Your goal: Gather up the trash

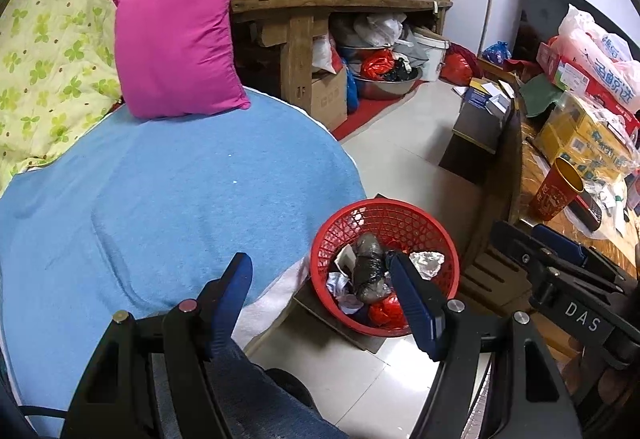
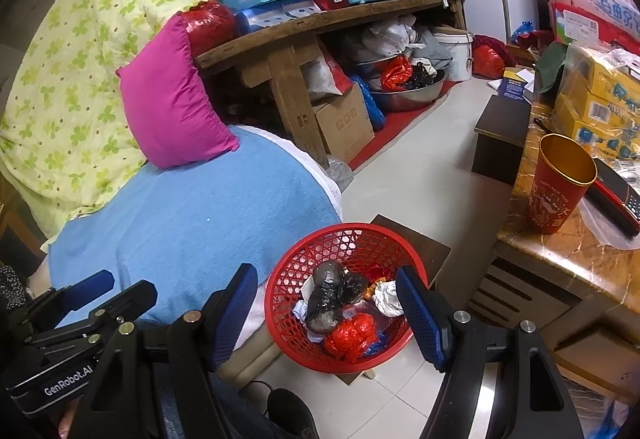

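A red mesh basket stands on the floor beside the bed. It holds trash: a dark plastic-wrapped bundle, a crumpled white paper and a red plastic bag. My left gripper is open and empty, above the bed edge and the basket. My right gripper is open and empty, held over the basket. Each gripper also shows in the other's view: the right gripper's fingers at the right edge, the left gripper's fingers at the lower left.
A blue towel covers the bed, with a magenta pillow and a green-flowered quilt behind. A red cup and boxes stand on a marble-topped table at right. A cluttered wooden bench stands at the back.
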Demonstrator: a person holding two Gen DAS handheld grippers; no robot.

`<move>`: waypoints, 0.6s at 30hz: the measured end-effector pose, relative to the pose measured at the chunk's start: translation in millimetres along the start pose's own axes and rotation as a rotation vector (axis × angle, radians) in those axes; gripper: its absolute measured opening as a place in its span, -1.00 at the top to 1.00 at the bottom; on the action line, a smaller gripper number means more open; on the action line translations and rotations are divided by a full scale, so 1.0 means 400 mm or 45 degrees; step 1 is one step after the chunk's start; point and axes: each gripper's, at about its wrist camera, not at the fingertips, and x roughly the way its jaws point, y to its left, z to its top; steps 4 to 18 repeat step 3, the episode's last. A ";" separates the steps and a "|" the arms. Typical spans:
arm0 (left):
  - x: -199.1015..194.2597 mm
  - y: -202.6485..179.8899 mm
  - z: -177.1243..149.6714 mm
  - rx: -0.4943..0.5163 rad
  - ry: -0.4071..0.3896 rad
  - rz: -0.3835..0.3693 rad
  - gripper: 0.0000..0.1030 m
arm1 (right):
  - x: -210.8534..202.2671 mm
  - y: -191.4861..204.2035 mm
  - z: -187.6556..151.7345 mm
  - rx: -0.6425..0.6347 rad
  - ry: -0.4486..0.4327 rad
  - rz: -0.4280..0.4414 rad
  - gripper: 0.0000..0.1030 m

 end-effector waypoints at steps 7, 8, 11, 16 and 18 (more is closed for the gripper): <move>0.010 -0.006 0.000 0.026 -0.016 0.017 -0.40 | 0.003 -0.003 0.000 0.003 0.001 0.002 -0.46; 0.010 -0.006 0.000 0.026 -0.016 0.017 -0.40 | 0.003 -0.003 0.000 0.003 0.001 0.002 -0.46; 0.010 -0.006 0.000 0.026 -0.016 0.017 -0.40 | 0.003 -0.003 0.000 0.003 0.001 0.002 -0.46; 0.010 -0.006 0.000 0.026 -0.016 0.017 -0.40 | 0.003 -0.003 0.000 0.003 0.001 0.002 -0.46; 0.010 -0.006 0.000 0.026 -0.016 0.017 -0.40 | 0.003 -0.003 0.000 0.003 0.001 0.002 -0.46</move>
